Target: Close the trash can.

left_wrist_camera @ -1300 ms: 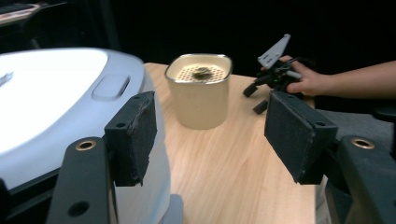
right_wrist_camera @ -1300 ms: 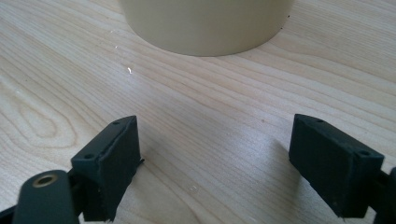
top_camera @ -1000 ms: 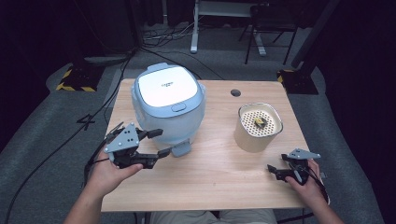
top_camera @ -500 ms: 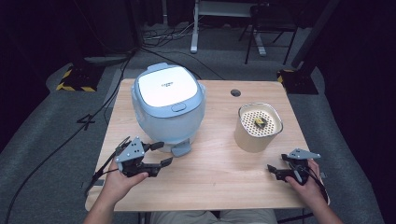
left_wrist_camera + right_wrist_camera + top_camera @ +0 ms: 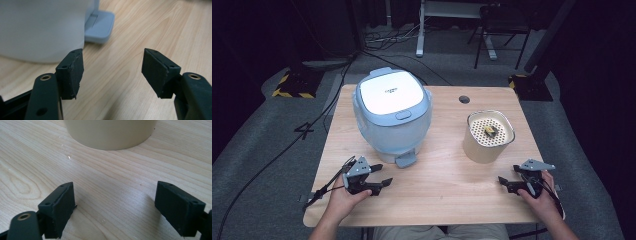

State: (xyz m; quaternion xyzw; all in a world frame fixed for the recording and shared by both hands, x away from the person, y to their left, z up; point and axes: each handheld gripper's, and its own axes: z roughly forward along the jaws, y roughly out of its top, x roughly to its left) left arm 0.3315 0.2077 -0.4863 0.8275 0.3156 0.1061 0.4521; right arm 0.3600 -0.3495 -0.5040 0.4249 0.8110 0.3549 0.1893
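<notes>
The rice cooker (image 5: 392, 117) lid bears small dark lettering, too small to read.

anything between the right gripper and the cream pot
Nothing: the right gripper view shows bare wood table between the right gripper and the cream pot. Its jaws stand open and empty.
</notes>
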